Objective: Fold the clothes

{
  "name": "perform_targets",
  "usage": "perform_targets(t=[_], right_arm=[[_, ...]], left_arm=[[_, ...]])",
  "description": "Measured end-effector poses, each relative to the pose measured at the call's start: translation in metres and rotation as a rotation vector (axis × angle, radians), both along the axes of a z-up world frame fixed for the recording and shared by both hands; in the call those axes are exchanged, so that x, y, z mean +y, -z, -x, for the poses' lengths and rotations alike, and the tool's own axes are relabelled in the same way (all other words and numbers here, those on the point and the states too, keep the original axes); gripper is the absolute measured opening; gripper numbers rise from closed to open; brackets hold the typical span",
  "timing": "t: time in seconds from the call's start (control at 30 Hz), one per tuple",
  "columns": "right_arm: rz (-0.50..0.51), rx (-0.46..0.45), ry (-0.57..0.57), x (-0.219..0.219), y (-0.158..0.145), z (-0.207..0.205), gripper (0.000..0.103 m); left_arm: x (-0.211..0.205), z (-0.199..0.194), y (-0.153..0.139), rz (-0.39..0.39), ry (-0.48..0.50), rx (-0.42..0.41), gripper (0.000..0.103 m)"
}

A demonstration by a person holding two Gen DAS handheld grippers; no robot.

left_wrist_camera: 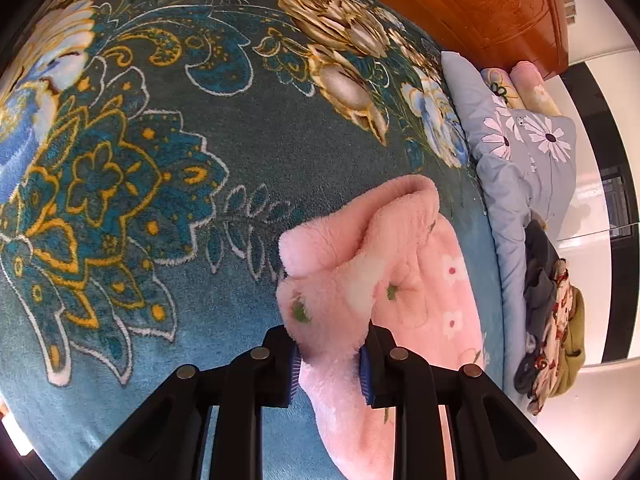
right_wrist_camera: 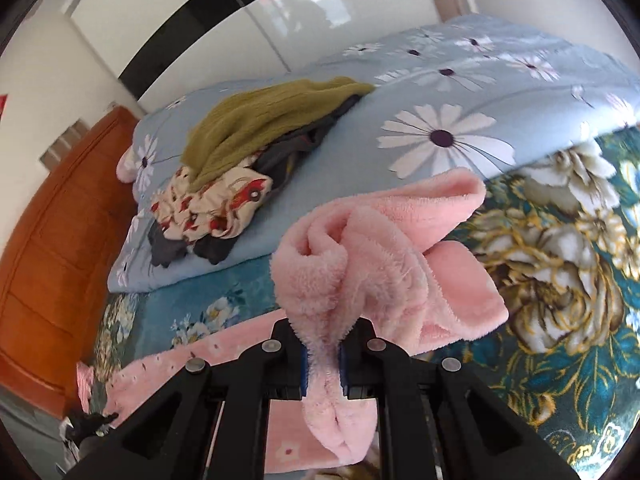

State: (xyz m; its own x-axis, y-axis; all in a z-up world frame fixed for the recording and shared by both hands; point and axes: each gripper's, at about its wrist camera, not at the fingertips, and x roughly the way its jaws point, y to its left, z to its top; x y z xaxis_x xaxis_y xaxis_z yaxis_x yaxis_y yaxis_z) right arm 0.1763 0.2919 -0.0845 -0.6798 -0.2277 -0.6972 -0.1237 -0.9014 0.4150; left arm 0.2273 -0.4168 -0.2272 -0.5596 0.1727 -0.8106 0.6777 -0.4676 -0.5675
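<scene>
A pink fleece garment (left_wrist_camera: 400, 280) with small flower prints hangs over the teal floral blanket (left_wrist_camera: 160, 160) on the bed. My left gripper (left_wrist_camera: 330, 360) is shut on a bunched edge of it, low centre in the left wrist view. My right gripper (right_wrist_camera: 322, 356) is shut on another bunched part of the same pink garment (right_wrist_camera: 360, 248), which stands up above the fingers. More of the pink cloth lies flat below the right gripper.
A light blue daisy-print quilt (right_wrist_camera: 440, 120) lies folded along the bed. A pile of clothes (right_wrist_camera: 248, 152), olive, dark and red-patterned, sits on it. A wooden headboard (left_wrist_camera: 500, 8) stands behind. White wardrobe doors (right_wrist_camera: 120, 40) line the wall.
</scene>
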Motion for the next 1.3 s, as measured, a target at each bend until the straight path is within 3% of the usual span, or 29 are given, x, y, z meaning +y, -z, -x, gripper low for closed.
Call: perform_targets(t=[0.13, 0.23, 0.4, 0.47, 0.63, 0.77, 0.8, 0.93, 1.0, 1.13, 1.3], right_arm=[[-0.078, 0.019, -0.275, -0.116, 0.007, 0.016, 0.012], [-0.089, -0.06, -0.456, -0.194, 0.044, 0.024, 0.012], [-0.172, -0.22, -0.592, -0.27, 0.109, 0.018, 0.012], [-0.197, -0.234, -0.599, -0.277, 0.112, 0.015, 0.012], [-0.224, -0.156, -0.631, -0.293, 0.092, 0.014, 0.012], [-0.277, -0.219, -0.696, -0.315, 0.116, 0.017, 0.017], [-0.276, -0.218, -0.714, -0.317, 0.118, 0.014, 0.02], [-0.181, -0.18, -0.809, -0.315, 0.108, 0.006, 0.053], [-0.112, -0.163, -0.833, -0.309, 0.099, 0.008, 0.053], [-0.021, -0.119, -0.716, -0.276, 0.085, 0.023, 0.053], [0.064, -0.228, -0.502, -0.241, 0.108, 0.059, 0.053]], left_arm=[[0.003, 0.0, -0.004, 0.003, 0.015, 0.002, 0.026], [0.003, -0.002, -0.003, -0.003, 0.014, 0.001, 0.026], [-0.001, -0.008, 0.005, -0.045, -0.016, 0.021, 0.026], [-0.002, -0.011, 0.008, -0.057, -0.027, 0.035, 0.027], [-0.003, -0.016, 0.019, -0.097, -0.066, 0.059, 0.028], [-0.005, -0.019, 0.025, -0.123, -0.07, 0.068, 0.029], [-0.005, -0.02, 0.025, -0.126, -0.069, 0.074, 0.03], [-0.006, -0.02, 0.026, -0.136, -0.072, 0.09, 0.033], [-0.005, -0.02, 0.027, -0.142, -0.074, 0.102, 0.037], [-0.004, -0.017, 0.028, -0.145, -0.07, 0.122, 0.04], [-0.007, -0.018, 0.031, -0.17, -0.079, 0.146, 0.041]])
